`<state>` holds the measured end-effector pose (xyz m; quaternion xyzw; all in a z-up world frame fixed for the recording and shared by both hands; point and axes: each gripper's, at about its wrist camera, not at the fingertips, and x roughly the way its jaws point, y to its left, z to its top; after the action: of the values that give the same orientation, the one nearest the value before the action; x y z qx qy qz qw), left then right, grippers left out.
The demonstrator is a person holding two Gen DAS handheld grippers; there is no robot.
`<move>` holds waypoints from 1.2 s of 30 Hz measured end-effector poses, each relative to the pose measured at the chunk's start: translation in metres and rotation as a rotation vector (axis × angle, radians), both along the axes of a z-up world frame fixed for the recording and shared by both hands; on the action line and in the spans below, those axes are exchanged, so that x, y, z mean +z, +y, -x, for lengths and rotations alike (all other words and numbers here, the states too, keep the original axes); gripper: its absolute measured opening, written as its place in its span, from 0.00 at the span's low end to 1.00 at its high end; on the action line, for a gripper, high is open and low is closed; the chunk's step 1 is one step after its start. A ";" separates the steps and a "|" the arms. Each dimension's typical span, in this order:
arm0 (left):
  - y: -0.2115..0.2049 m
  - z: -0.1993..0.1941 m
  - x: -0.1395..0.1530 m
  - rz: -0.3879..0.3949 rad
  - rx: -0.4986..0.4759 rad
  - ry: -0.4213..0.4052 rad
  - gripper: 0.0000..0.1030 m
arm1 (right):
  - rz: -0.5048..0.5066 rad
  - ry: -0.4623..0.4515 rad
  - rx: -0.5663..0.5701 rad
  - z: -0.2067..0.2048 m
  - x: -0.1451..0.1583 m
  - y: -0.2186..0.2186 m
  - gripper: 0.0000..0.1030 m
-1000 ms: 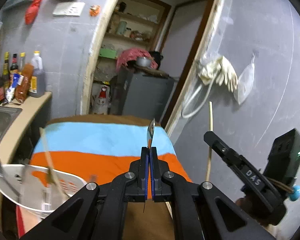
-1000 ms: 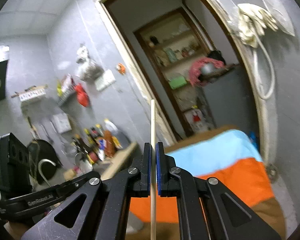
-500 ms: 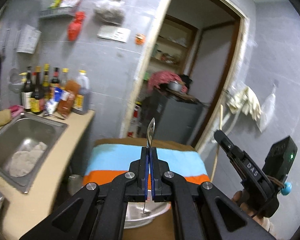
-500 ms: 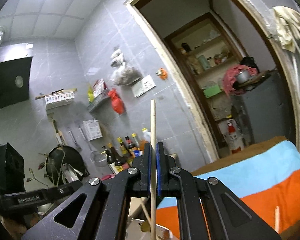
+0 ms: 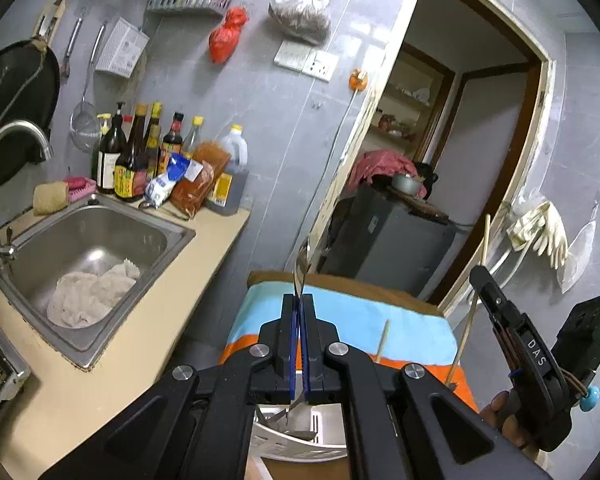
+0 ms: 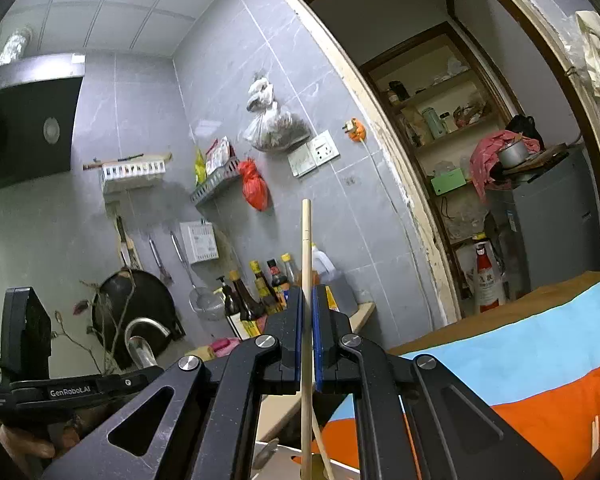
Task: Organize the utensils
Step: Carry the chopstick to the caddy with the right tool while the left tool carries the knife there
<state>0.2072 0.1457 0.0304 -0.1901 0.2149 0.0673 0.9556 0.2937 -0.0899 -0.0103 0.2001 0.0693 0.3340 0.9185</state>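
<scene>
Kitchen, grey tiled walls, doorway to a store room with wooden shelves.

Worktop (image 5: 204, 240): beige, smooth, along the wall; steel sink (image 5: 100, 216) set in, crumpled pale rag (image 5: 92, 292) inside; curved steel tap (image 5: 16, 136); glass and plastic bottles (image 5: 148, 160) in a cluster at the back.

Cloth (image 5: 356, 320): blue and orange bands, brown edge, spread flat near the doorway; one pale wooden chopstick (image 5: 382, 342) lies on it.

Basket (image 5: 300, 436): white slotted plastic, below the left tool.

Left tool (image 5: 299, 344): black, blue pads, clamped on a thin metal knife (image 5: 302, 268), blade upright.

Right tool (image 6: 308, 340): same make, clamped on a round wooden chopstick (image 6: 306, 264), upright.
</scene>
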 end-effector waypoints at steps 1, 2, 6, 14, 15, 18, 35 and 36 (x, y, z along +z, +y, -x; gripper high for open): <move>0.000 -0.002 -0.004 -0.003 -0.003 0.009 0.02 | 0.004 -0.001 0.002 -0.001 -0.003 0.002 0.05; 0.000 -0.004 -0.008 -0.005 -0.005 0.016 0.02 | 0.007 -0.001 0.002 -0.001 -0.005 0.002 0.05; -0.003 -0.009 -0.018 -0.013 -0.014 0.035 0.02 | 0.017 0.001 -0.011 -0.004 -0.013 0.008 0.05; -0.005 -0.016 -0.028 -0.023 -0.034 0.066 0.02 | 0.085 -0.013 -0.034 -0.005 -0.022 0.017 0.05; -0.005 -0.016 -0.029 -0.022 -0.039 0.071 0.02 | 0.091 -0.016 -0.036 -0.004 -0.023 0.018 0.05; -0.006 -0.015 -0.030 -0.020 -0.041 0.081 0.02 | 0.115 -0.017 -0.034 -0.003 -0.022 0.019 0.05; 0.000 -0.009 -0.022 0.035 -0.022 0.059 0.25 | 0.132 0.014 -0.046 0.002 -0.008 0.002 0.06; -0.001 -0.007 -0.020 0.035 -0.022 0.043 0.35 | 0.132 0.010 -0.049 0.004 -0.006 0.000 0.06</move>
<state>0.2138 0.1445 0.0103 -0.2028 0.2386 0.0572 0.9480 0.2900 -0.0894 -0.0162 0.1425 0.0910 0.3051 0.9372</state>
